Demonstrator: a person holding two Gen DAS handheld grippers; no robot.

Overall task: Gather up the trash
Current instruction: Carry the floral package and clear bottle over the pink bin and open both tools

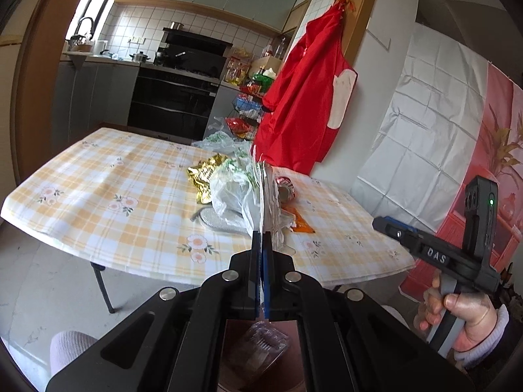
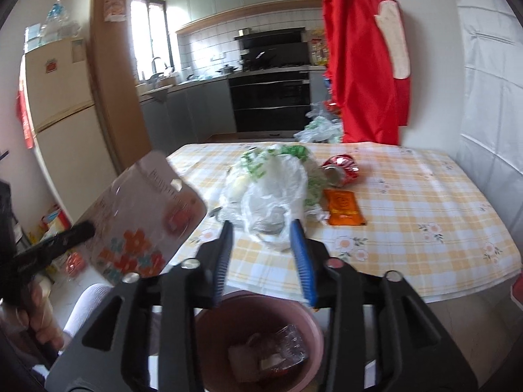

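My left gripper is shut on a flat plastic package with flower print, seen edge-on in the left wrist view and face-on at the left of the right wrist view. It is held above a pink trash bin with clear wrappers inside. My right gripper is open and empty, over the bin at the table's front edge. On the checked tablecloth lie a crumpled plastic bag, a crushed red can, an orange sachet and a gold foil wrapper.
A red apron hangs on the wall behind the table. More plastic bags lie at the table's far edge. A fridge stands to the left, kitchen counters and an oven beyond.
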